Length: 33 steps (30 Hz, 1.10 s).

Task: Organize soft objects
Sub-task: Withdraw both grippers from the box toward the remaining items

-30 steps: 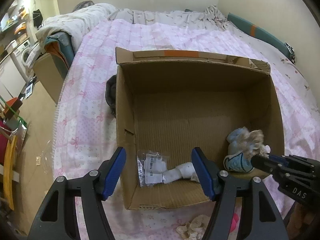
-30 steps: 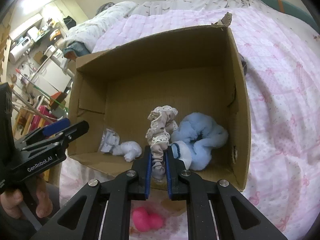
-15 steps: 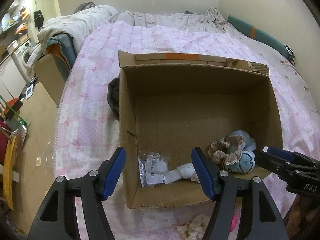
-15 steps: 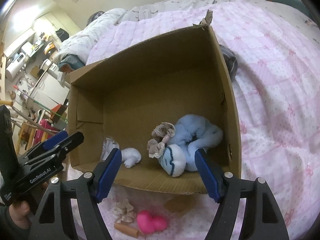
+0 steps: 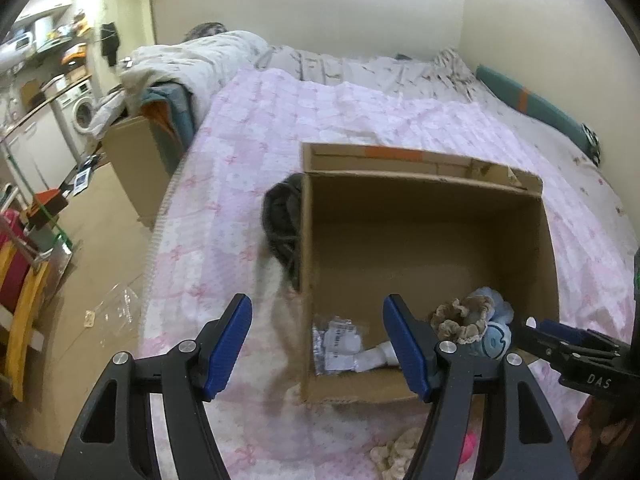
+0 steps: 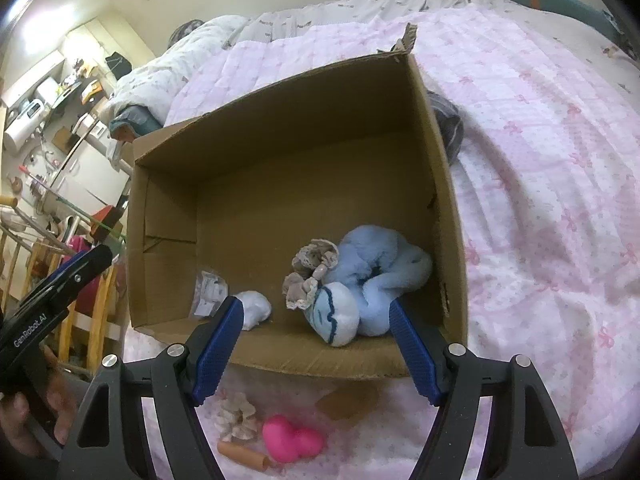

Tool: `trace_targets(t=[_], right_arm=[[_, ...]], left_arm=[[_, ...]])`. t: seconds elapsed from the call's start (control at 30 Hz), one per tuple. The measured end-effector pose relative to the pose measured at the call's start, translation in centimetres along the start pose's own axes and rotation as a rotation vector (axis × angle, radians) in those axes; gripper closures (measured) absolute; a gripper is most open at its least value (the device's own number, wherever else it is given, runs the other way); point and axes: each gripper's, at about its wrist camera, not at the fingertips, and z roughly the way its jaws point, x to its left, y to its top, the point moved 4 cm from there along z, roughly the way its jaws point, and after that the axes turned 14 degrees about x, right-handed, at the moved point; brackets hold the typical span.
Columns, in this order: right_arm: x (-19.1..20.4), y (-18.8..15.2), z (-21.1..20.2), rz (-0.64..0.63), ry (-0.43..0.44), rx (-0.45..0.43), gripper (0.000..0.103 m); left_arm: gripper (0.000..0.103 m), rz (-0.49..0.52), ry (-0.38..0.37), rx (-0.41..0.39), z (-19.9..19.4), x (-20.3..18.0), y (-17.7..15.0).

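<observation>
Right gripper [image 6: 316, 344] stood open, empty, low-centre; its jaws had just opened. Lace scrunchie [image 6: 310, 276] in cardboard box [image 6: 288, 136] looked light, limp: pinch its bunched ruffle.

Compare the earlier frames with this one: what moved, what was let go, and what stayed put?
The right hand-held gripper has just opened and let go of the lace scrunchie, which dropped into the cardboard box against the blue plush toy. The left hand-held gripper stayed open and empty while its view swung left. The white sock, plastic packet and pink toy stayed put.
</observation>
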Motion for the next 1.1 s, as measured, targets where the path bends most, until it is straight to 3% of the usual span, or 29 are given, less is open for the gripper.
trace_targets(t=[0.27, 0.47, 0.63, 0.83, 0.93, 1.1], right_arm=[[0.3, -1.0, -1.7, -0.029, -0.013, -0.032, 0.023], [0.4, -2.8, -1.2, -0.022, -0.002, 0.038, 0.023], [0.2, -4.0, -1.1, -0.01, -0.04, 0.063, 0.024], [-0.1, -5.4, -3.0, 0.017, -0.07, 0.014, 0.023], [-0.3, -6.1, -3.0, 0.048, -0.011, 0.04, 0.023], [-0.7, -6.6, -2.4, 0.089, 0.036, 0.069, 0.023]], left_arm=[[0.038, -0.088, -0.002, 0.042, -0.6, 2.1, -2.6], [0.038, -0.051, 0.055, 0.054, -0.9, 1.3, -4.5], [0.038, -0.046, 0.06, 0.086, -0.3, 1.3, -5.7], [0.035, -0.08, -0.066, 0.237, 2.4, 0.6, -7.5], [0.035, -0.037, -0.095, 0.295, 3.6, -1.0, -8.1], [0.035, 0.04, -0.188, 0.478, 7.1, -4.3, -10.4]])
